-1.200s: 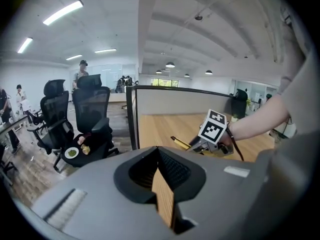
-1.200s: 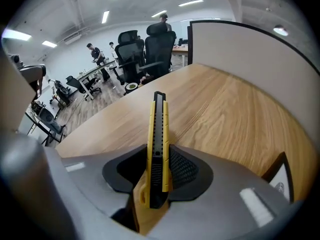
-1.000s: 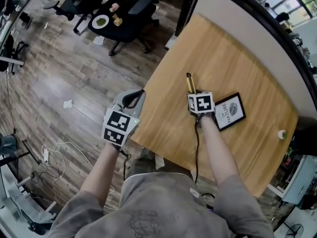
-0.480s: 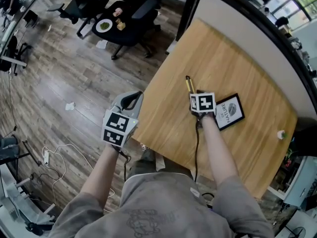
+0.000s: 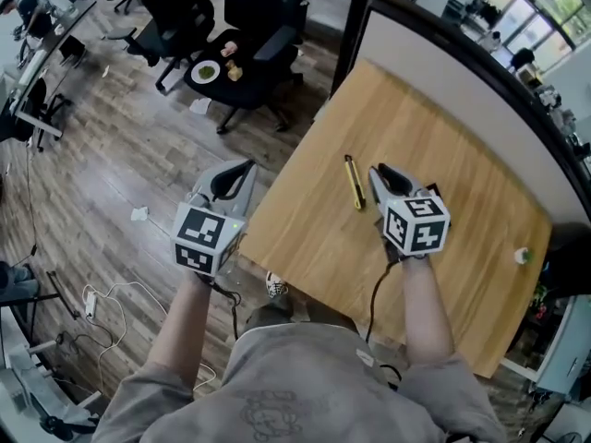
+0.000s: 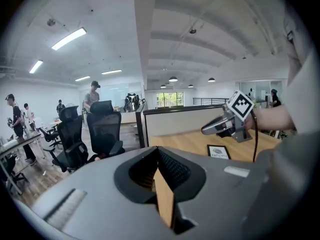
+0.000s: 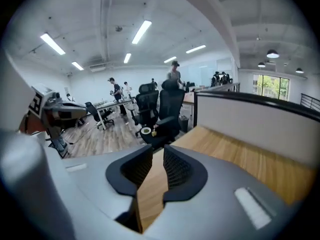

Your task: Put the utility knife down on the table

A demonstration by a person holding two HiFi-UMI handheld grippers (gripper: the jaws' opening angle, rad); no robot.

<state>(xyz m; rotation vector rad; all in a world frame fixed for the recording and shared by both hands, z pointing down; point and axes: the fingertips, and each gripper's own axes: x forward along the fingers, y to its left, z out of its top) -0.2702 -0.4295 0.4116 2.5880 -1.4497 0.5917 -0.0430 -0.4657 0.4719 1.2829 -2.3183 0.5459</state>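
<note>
The yellow and black utility knife (image 5: 354,183) lies flat on the wooden table (image 5: 434,127), with nothing touching it. My right gripper (image 5: 378,173) hovers just right of it, above the table. Its jaws are closing with nothing between them; bare wood shows through the gap in the right gripper view (image 7: 157,156). My left gripper (image 5: 244,168) hangs over the floor beyond the table's left edge, its tips together and holding nothing. From the left gripper view (image 6: 159,159) the right gripper (image 6: 205,130) shows in the air above the table.
A black framed picture (image 6: 218,152) lies on the table, mostly hidden under my right gripper in the head view. A small green and white object (image 5: 524,255) sits near the right edge. A dark-rimmed partition (image 5: 443,40) borders the far side. Office chairs (image 5: 249,26) stand on the floor.
Both grippers have risen. The right one has come off the knife and drawn back to its right, and the knife stays lying on the table.
</note>
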